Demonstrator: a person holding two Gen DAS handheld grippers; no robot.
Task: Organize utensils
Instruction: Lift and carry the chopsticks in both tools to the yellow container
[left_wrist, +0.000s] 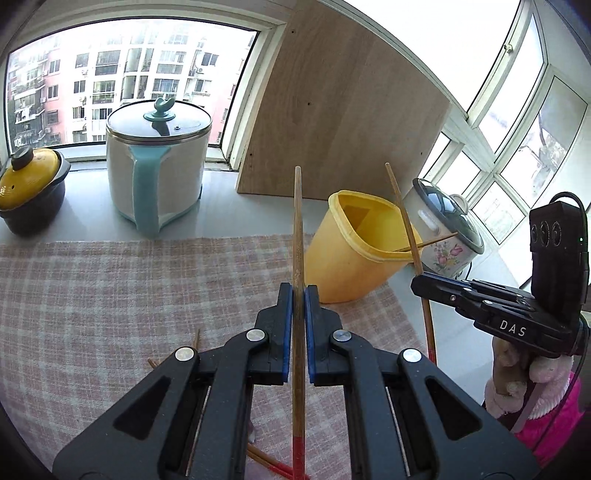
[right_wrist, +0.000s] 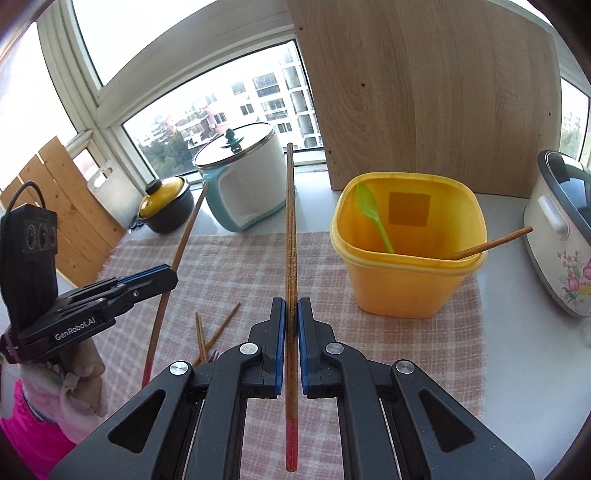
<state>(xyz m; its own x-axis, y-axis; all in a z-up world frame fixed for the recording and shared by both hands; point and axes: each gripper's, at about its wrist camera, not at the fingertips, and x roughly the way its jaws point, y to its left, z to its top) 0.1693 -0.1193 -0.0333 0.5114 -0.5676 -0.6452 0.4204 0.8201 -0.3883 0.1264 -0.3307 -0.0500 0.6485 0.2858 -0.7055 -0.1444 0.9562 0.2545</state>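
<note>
Here the left gripper (left_wrist: 298, 295) clamps its blue pads on a long brown wooden chopstick with a red end (left_wrist: 297, 236), which runs up between the closed jaws and points past the tall white electric pot with a pale blue handle and a glass lid (left_wrist: 157, 166). Further left on the counter, beside that pot, sits a small dark casserole with a yellow lid (left_wrist: 29, 188). Below lies a pink-and-white checked cloth (left_wrist: 110, 295), and a few loose brown chopsticks (right_wrist: 216, 334) rest on it near the left gripper. A pale wooden board (right_wrist: 424, 92) leans upright behind. To the right, the yellow plastic container with rounded corners (right_wrist: 406, 288) stands on the cloth's far right part, holding a light green plastic spoon (right_wrist: 371, 212) and one brown chopstick (right_wrist: 491, 242) that leans over its rim. The right gripper (right_wrist: 291, 319) likewise has its jaws closed on a second red-ended chopstick (right_wrist: 290, 229), held above the cloth, left of the container. At the far right stands a white rice cooker with a floral print (right_wrist: 561, 243).
</note>
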